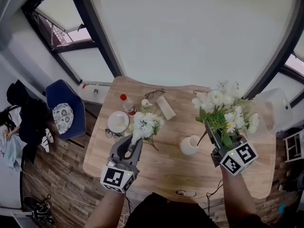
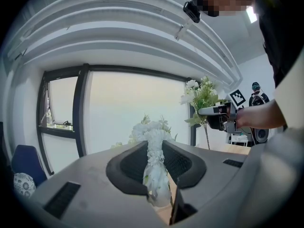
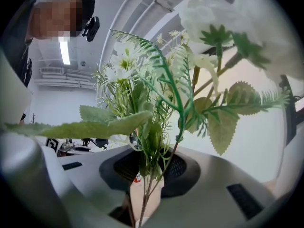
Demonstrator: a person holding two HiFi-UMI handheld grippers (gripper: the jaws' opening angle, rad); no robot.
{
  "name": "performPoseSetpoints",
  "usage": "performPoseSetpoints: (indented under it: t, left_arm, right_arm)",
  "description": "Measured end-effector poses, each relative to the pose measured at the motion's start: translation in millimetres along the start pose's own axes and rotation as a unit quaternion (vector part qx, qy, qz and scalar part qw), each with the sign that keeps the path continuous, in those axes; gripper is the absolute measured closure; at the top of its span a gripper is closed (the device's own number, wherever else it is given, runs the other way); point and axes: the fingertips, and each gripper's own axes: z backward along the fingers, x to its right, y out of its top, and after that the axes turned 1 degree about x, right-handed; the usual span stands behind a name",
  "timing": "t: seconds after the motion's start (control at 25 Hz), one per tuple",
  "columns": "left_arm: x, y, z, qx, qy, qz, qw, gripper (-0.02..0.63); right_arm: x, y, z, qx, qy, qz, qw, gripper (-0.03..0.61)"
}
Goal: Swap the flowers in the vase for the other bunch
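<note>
Only the head view shows the white vase [image 1: 190, 145] on the desk [image 1: 161, 172]. The left claw [image 1: 137, 144] grips white flowers [image 1: 146, 124], the right claw [image 1: 213, 133] a leafy bunch [image 1: 224, 109].

Left tongs [image 1: 135, 142] and right tongs [image 1: 212, 130] point forward, roughly level, well apart, each gripping firmly.

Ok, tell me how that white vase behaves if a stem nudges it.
The white vase looks small and probably light, so a sideways nudge might slide or tip it. Its rounded body seems squat, which should help steady it. It looks ceramic, so likely breakable.
</note>
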Motion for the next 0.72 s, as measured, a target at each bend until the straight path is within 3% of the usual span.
performPoseSetpoints:
  t: [0.72]
  left_arm:
    - [-19,-25,18,-0.026,0.006,0.027,0.9993,0.525]
  right_arm:
    - [-9,-45,-31,-0.016,0.004,0.019,1.000,0.469]
